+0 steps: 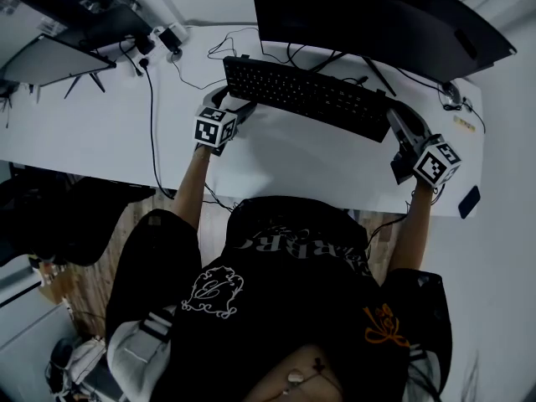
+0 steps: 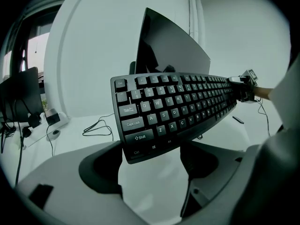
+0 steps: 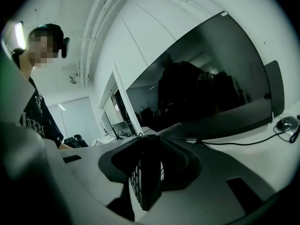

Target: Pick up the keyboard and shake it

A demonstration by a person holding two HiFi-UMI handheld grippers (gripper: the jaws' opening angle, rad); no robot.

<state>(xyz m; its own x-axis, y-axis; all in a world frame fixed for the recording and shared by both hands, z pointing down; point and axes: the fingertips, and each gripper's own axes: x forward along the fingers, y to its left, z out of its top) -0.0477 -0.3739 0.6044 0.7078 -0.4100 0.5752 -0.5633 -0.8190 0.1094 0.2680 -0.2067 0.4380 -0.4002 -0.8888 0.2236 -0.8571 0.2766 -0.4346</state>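
**A:** Tools first, since they sit nearest the person. How do they stand?

**B:** The left tool (image 1: 228, 103) reaches in over the near edge of the surface (image 1: 285, 162), on its left half. It pinches the left end of the keyboard (image 1: 306, 97), and the Ctrl corner sits between its jaws, touching both. The right tool (image 3: 149, 172) is clamped on the keyboard's right end, which shows edge-on between its jaws.

**A:** And the keyboard itself?

**B:** It's slung between the two tools over the middle of the surface. It looks lifted clear and tilted, with bare white showing under its left corner.

**A:** What lies beyond it?

**B:** A big dark monitor (image 1: 377, 15) stands along the far edge, just behind the keyboard. A black cable (image 1: 152, 132) runs from the far left corner across the surface and off the near edge. A smaller screen (image 1: 50, 59) stands at that far left corner. A mouse (image 3: 285, 123) lies near the far right corner, beside the monitor.
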